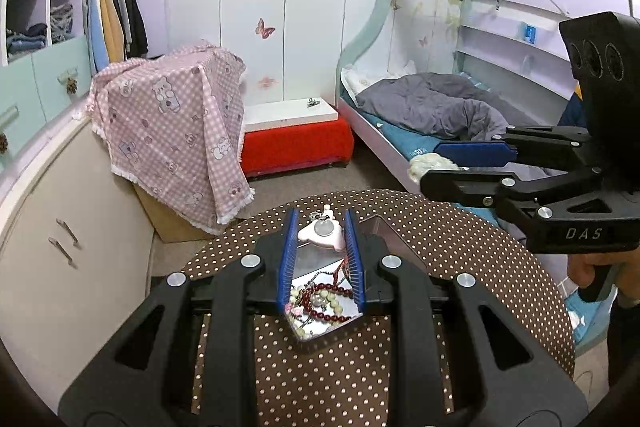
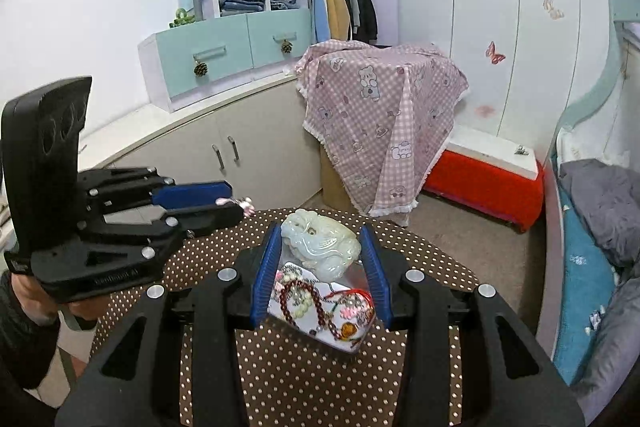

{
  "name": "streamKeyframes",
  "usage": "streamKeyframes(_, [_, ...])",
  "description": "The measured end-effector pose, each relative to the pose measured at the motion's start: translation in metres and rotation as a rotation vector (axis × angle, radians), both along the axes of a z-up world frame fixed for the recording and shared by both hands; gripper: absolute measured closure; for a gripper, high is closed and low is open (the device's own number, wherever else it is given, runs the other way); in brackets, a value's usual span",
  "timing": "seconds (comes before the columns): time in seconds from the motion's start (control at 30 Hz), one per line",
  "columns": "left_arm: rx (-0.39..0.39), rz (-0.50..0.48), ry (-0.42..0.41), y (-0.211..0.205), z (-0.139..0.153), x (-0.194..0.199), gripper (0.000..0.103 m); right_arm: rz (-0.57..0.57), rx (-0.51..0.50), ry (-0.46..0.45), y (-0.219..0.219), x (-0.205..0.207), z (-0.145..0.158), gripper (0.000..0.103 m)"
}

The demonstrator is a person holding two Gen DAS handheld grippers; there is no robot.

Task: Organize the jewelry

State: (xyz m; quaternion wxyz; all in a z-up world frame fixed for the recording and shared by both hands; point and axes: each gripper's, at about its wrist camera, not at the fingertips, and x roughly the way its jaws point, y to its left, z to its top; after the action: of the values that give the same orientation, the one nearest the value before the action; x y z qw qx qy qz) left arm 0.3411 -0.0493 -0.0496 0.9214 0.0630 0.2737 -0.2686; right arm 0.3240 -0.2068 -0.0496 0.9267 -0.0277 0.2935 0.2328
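The letters "DAS" stand in white on the black body of the right gripper [image 1: 436, 165].

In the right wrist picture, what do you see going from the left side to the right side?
Left gripper holding a small pink thing → pale green carved animal between the right gripper's fingers → pink checked cloth → red box → bed with grey blanket.

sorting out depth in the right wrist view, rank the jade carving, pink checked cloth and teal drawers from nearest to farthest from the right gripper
1. jade carving: between the right gripper's fingers, over the jewelry tray.
2. pink checked cloth: beyond the table, slightly right.
3. teal drawers: against the wall, upper left.
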Motion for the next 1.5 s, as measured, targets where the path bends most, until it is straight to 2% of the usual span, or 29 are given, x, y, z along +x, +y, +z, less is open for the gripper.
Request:
streamKeyframes(0.3, [-0.005, 0.014, 0.076, -0.006, -0.02, 0.032, 0.079, -0.037, 0.045, 0.108, 0.001, 0.034, -0.029, 0.065])
streamKeyframes(0.33, [-0.002, 0.018, 0.088, -0.006, -0.022, 0.035, 0.075, -0.045, 0.055, 0.119, -0.001, 0.035, -0.032, 0.064])
streamKeyframes(0.37, [0.006, 0.03, 0.098, -0.005, -0.024, 0.036, 0.064, -0.061, 0.067, 0.13, -0.004, 0.037, -0.035, 0.048])
streamKeyframes(0.4, [0.015, 0.054, 0.091, -0.004, -0.024, 0.037, 0.035, -0.079, 0.079, 0.134, -0.007, 0.037, -0.036, 0.02])
streamKeyframes(0.43, [0.024, 0.102, 0.06, 0.0, -0.023, 0.036, 0.019, -0.098, 0.099, 0.124, -0.011, 0.035, -0.035, 0.012])
streamKeyframes(0.47, [0.013, 0.109, 0.042, 0.004, -0.022, 0.034, 0.016, -0.105, 0.122, 0.12, -0.015, 0.033, -0.034, 0.01])
streamKeyframes(0.7, [0.03, 0.2, 0.009, 0.018, -0.011, 0.019, 0.009, -0.196, 0.152, 0.113, -0.03, 0.021, -0.022, 0.008])
streamKeyframes(0.87, [0.059, 0.261, -0.052, 0.025, 0.003, -0.009, 0.008, -0.202, 0.16, 0.074, -0.027, -0.001, -0.007, 0.008])
streamKeyframes(1.0, [0.053, 0.293, -0.097, 0.031, 0.018, -0.037, 0.007, -0.205, 0.164, 0.035, -0.022, -0.024, 0.008, 0.008])
streamKeyframes(1.27, [0.011, 0.367, -0.185, 0.044, 0.042, -0.112, 0.006, -0.23, 0.158, -0.077, -0.012, -0.098, 0.039, 0.008])
streamKeyframes(1.5, [-0.027, 0.393, -0.24, 0.051, 0.053, -0.178, 0.006, -0.27, 0.152, -0.154, -0.005, -0.16, 0.052, 0.008])
